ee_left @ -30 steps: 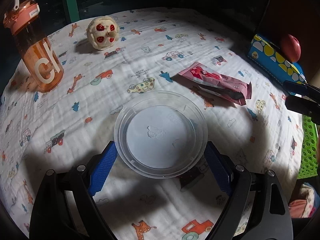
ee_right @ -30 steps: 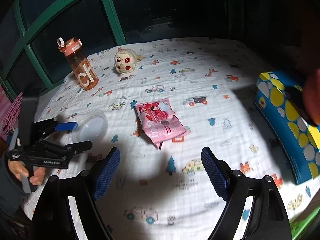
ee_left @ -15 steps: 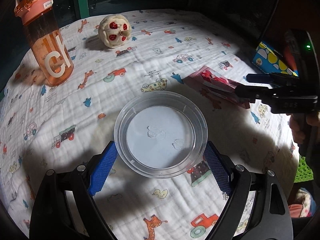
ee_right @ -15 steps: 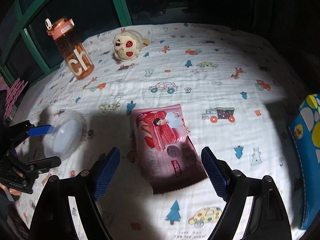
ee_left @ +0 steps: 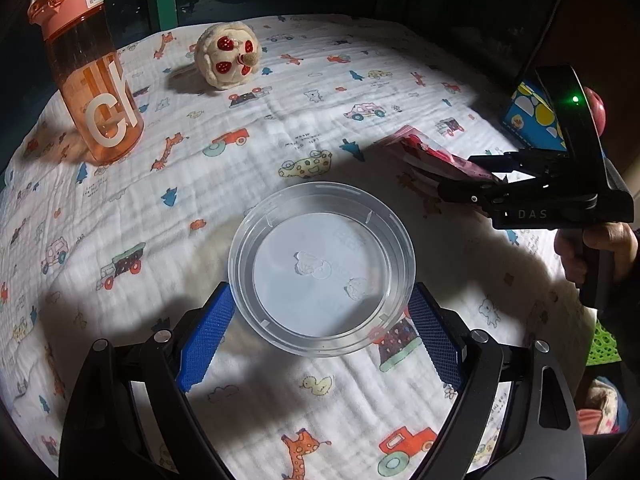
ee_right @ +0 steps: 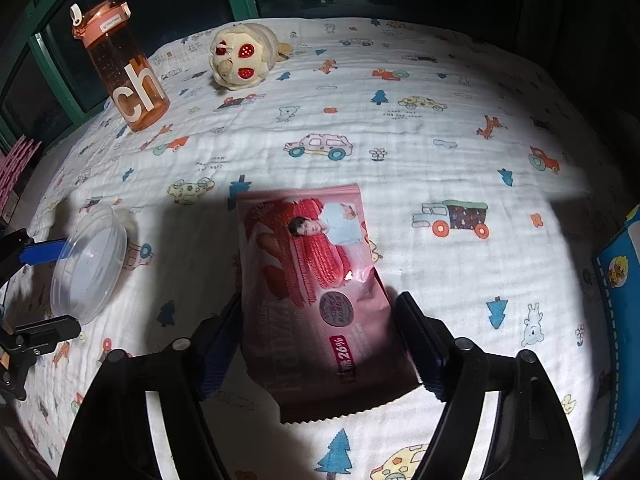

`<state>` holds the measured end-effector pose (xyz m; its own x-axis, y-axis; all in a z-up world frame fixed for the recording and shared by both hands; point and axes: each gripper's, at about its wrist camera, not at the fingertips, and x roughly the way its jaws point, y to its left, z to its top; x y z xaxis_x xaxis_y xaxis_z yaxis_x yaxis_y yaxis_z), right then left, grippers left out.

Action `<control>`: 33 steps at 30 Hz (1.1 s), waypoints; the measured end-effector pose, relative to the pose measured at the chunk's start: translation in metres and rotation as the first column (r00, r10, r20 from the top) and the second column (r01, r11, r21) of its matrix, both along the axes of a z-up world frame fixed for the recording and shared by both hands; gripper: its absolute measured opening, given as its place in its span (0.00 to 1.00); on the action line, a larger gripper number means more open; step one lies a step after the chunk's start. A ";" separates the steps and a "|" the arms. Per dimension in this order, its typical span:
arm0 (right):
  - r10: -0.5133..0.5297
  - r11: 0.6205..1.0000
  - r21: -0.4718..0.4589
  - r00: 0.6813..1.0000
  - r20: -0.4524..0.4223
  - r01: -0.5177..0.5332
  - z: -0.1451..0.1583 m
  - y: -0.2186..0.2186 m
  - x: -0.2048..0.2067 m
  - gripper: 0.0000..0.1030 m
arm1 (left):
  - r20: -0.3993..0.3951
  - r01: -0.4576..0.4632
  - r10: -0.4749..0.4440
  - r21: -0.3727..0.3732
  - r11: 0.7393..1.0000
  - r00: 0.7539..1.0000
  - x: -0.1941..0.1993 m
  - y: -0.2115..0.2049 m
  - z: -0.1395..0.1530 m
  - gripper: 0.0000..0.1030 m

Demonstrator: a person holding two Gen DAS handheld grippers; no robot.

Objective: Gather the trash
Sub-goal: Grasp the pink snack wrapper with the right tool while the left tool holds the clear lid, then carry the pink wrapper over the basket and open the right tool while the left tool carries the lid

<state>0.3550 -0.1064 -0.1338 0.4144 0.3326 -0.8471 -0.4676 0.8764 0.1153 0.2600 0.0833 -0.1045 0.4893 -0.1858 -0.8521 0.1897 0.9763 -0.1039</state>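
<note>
A clear round plastic lid [ee_left: 322, 268] lies on the patterned cloth between the blue pads of my left gripper [ee_left: 320, 330], which is open around it; the pads stand close to its rim. It also shows in the right wrist view [ee_right: 89, 262]. A pink snack wrapper [ee_right: 320, 292] lies flat between the pads of my right gripper [ee_right: 320, 344], which is open around it, the pads beside its edges. In the left wrist view the right gripper [ee_left: 472, 184] sits over the wrapper [ee_left: 432, 156].
An orange water bottle [ee_left: 90, 76] and a plush toy [ee_left: 228, 54] stand at the far side of the cloth-covered table [ee_left: 280, 120]. A blue and yellow box [ee_left: 532, 120] is at the right edge, and a green basket [ee_left: 604, 344] is below it.
My right gripper has moved forward and down until its pads straddle the wrapper. My left gripper has stayed around the lid, drifting slightly.
</note>
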 end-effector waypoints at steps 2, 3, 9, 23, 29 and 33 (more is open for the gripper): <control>-0.001 1.000 -0.013 1.000 0.007 0.001 0.001 0.000 -0.001 0.63 | 0.001 -0.003 0.003 0.002 1.000 1.000 0.000 0.000 0.000 0.83; -0.003 1.000 -0.008 1.000 0.004 0.003 0.001 0.000 -0.002 0.63 | 0.001 -0.005 0.005 0.000 1.000 1.000 0.000 0.001 0.000 0.83; -0.031 0.999 0.016 1.000 0.005 0.031 0.006 -0.006 -0.011 0.58 | 0.001 -0.009 0.009 -0.005 1.000 1.000 -0.004 0.000 0.002 0.83; -0.112 0.989 0.101 0.993 0.025 0.109 0.045 -0.040 -0.078 0.58 | 0.034 0.017 -0.016 -0.011 1.000 0.999 -0.036 -0.016 0.021 0.83; -0.164 0.978 0.140 0.985 0.044 0.157 0.062 -0.068 -0.119 0.58 | 0.055 0.059 -0.058 -0.015 0.998 0.997 -0.057 -0.041 0.034 0.83; -0.200 0.970 0.158 0.977 0.071 0.187 0.075 -0.088 -0.150 0.58 | 0.070 0.092 -0.090 -0.027 0.995 0.993 -0.071 -0.058 0.041 0.83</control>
